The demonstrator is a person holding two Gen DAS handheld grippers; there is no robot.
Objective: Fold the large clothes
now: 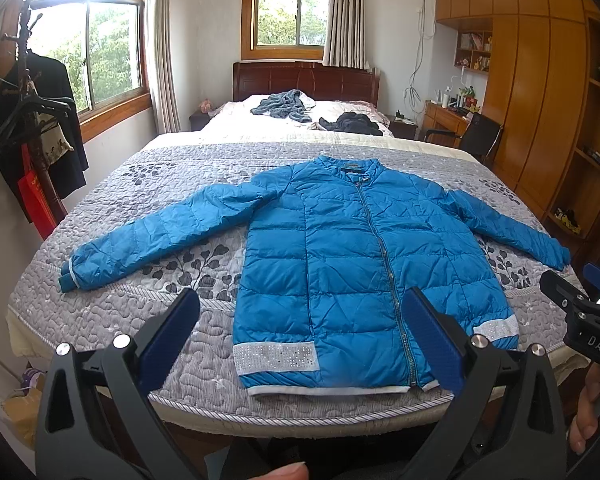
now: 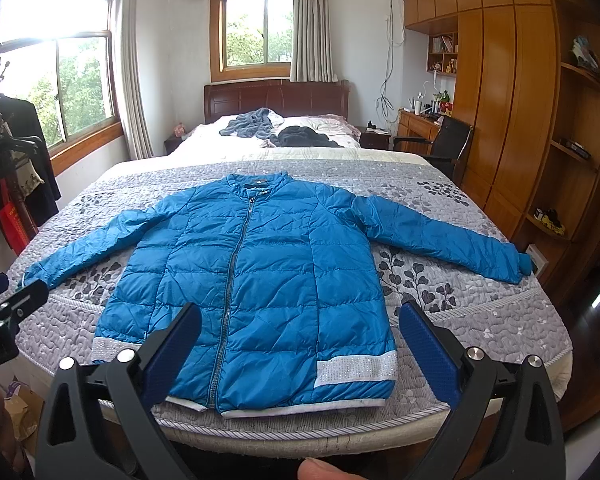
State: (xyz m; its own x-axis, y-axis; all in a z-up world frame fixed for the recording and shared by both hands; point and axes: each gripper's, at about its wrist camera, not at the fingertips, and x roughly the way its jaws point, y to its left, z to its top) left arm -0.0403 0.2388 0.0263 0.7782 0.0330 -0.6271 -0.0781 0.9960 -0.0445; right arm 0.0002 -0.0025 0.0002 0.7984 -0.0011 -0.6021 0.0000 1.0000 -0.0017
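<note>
Jacket (image 1: 352, 264) flat on quilted bedspread (image 1: 148, 320), front up, zipped, both sleeves spread wide, hem at near bed edge. Fold not started, by look of it. Left gripper (image 1: 300, 332) hovers spread over hem, holds nothing; right gripper (image 2: 300, 336) likewise spread and empty above hem. Next move likely calls for pinching sleeve cuff (image 1: 70, 276) and carrying it across chest. Shell puffy, slick blue quilted nylon, creased; sparkly grey band (image 1: 276, 356) near hem; ribbed white trim below. Slippery, springy stuff, may unfold itself.
</note>
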